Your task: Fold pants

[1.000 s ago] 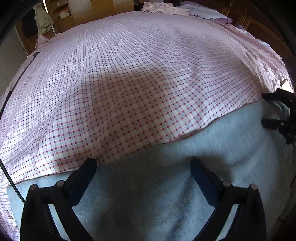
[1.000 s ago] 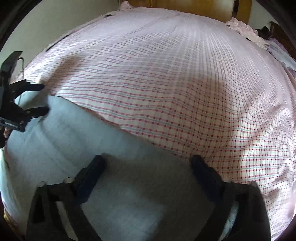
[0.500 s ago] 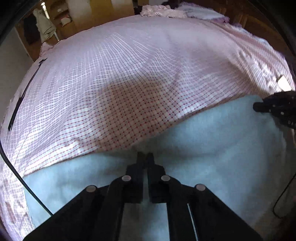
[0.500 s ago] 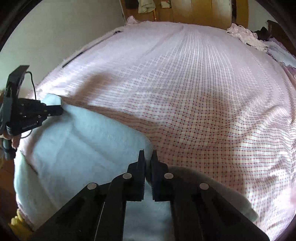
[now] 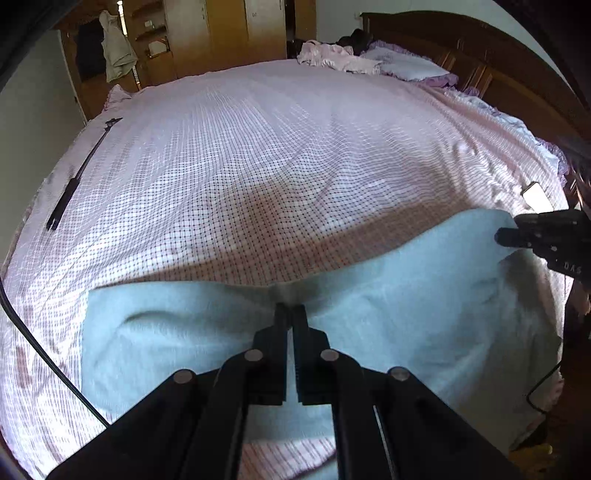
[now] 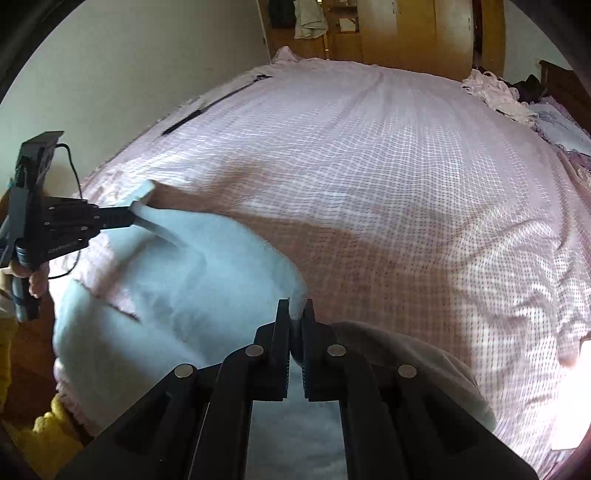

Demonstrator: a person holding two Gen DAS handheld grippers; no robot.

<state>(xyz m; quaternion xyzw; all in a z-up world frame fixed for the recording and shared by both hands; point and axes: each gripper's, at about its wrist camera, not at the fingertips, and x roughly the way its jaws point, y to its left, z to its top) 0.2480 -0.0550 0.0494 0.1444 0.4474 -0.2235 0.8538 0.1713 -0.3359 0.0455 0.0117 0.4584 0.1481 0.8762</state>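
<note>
Light blue pants [image 5: 388, 314] lie spread on the near part of a bed with a pink checked sheet [image 5: 277, 155]. My left gripper [image 5: 291, 314] is shut on the pants' far edge. In the right wrist view the pants [image 6: 177, 295] are lifted, and my right gripper [image 6: 295, 314] is shut on their edge. The left gripper [image 6: 131, 218] shows there at left, pinching a raised corner. The right gripper [image 5: 506, 232] shows at the right edge of the left wrist view, holding the other corner.
A long black rod [image 5: 77, 177] lies on the bed's far left side. A pillow [image 5: 410, 68] and crumpled pink clothes [image 5: 332, 57] lie at the headboard. Wooden wardrobes [image 5: 221, 33] stand beyond the bed. A black cable [image 5: 48, 362] crosses the near left.
Both grippers went from open over the pants to shut on the fabric edge. They have since lifted it, and more of the bed and room shows.
</note>
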